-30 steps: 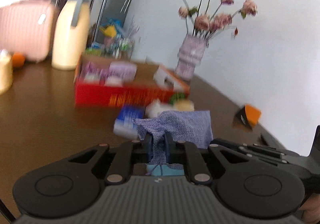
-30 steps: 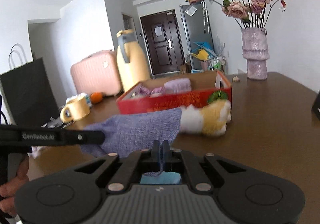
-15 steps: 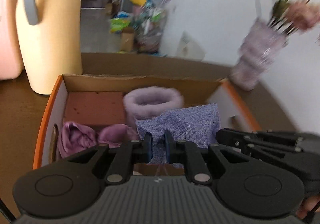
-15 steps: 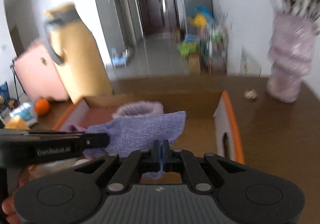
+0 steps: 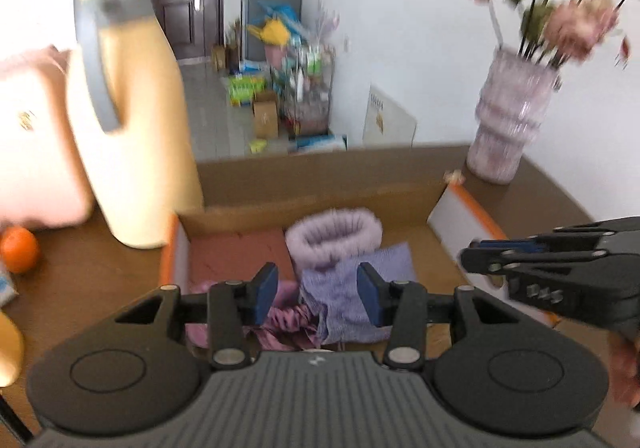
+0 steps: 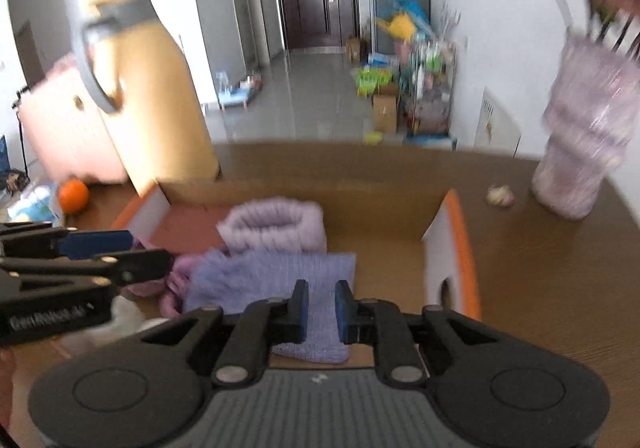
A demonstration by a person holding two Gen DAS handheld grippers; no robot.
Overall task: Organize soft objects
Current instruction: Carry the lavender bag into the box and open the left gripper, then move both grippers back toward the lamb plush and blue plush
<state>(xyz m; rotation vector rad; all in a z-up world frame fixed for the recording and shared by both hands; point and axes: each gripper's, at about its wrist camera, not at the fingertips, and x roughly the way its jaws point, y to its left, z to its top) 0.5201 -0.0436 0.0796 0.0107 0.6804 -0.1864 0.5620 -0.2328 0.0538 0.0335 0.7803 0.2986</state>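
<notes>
Bright daylight, washed-out white walls, motion blur on background objects, fisheye bending and dark corners

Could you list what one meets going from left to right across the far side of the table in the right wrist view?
Pink suitcase → orange → yellow jug → cardboard box → small pale ball → lilac vase.

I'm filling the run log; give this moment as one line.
stage: release | left gripper: open, just opened | right gripper: open, just opened | purple cloth: lying in cardboard box, beside fluffy lilac roll
</notes>
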